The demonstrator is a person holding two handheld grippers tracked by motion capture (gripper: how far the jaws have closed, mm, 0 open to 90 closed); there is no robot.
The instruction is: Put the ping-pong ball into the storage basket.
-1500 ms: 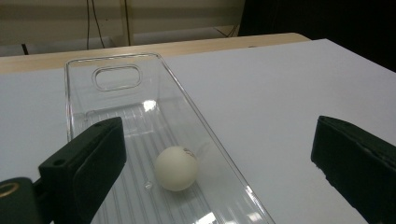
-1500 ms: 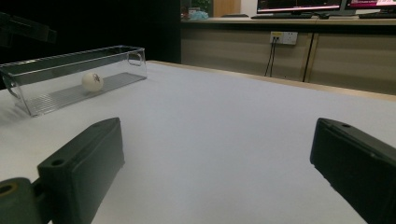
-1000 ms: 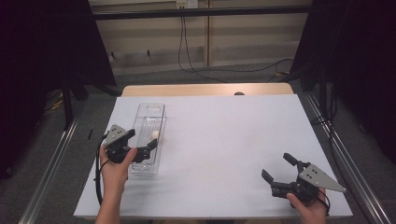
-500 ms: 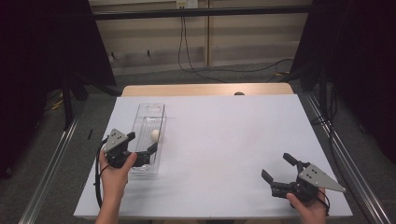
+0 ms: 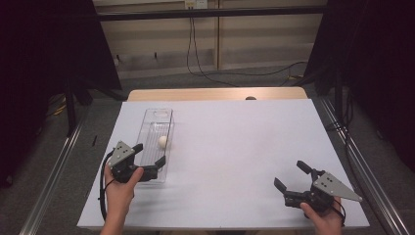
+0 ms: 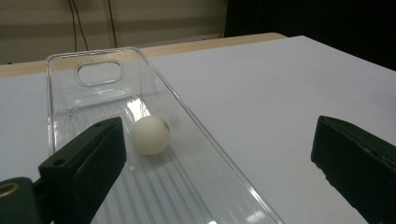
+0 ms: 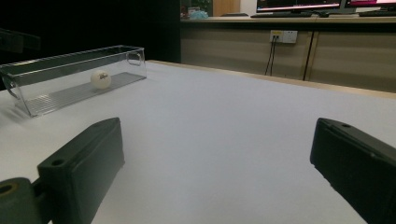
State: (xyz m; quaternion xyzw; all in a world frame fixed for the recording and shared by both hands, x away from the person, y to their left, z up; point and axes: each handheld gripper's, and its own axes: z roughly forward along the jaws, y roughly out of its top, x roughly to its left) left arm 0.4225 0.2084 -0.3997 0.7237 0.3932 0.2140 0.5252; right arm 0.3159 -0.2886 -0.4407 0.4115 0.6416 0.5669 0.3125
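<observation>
I see the white tabletop (image 5: 235, 147) under both tools, running wide from the left tool across to the right one, with a tan wooden edge (image 5: 215, 93) on the side far from them. Largest thing on it is the clear plastic tray (image 5: 157, 128), long and narrow, ribbed floor, a handle cutout in its far end wall. My left tool (image 5: 149, 161) sits at the tray's near end; in the high view one jaw is over the near end wall and the other is by the tray's left wall, and in the left gripper view (image 6: 210, 154) the tray's right wall runs up between the two jaws. Left tool is released, jaws wide apart, nothing between the pads. A hand (image 5: 119, 188) grips it from behind, and its cable loops down beside the wrist. My right tool (image 5: 292, 176) is well apart from the tray, near the tabletop's near right corner, low over bare surface. It is also released, jaws spread, gripping nothing; in the right gripper view (image 7: 215, 158) the tray is far off to the left of its jaws. Smallest: the white ping-pong ball (image 5: 163, 142), lying on the tray floor just ahead of the left tool, close to the tray's right wall, touching neither jaw. The left gripper view shows a small dark mark on the ball; I can't read it.
</observation>
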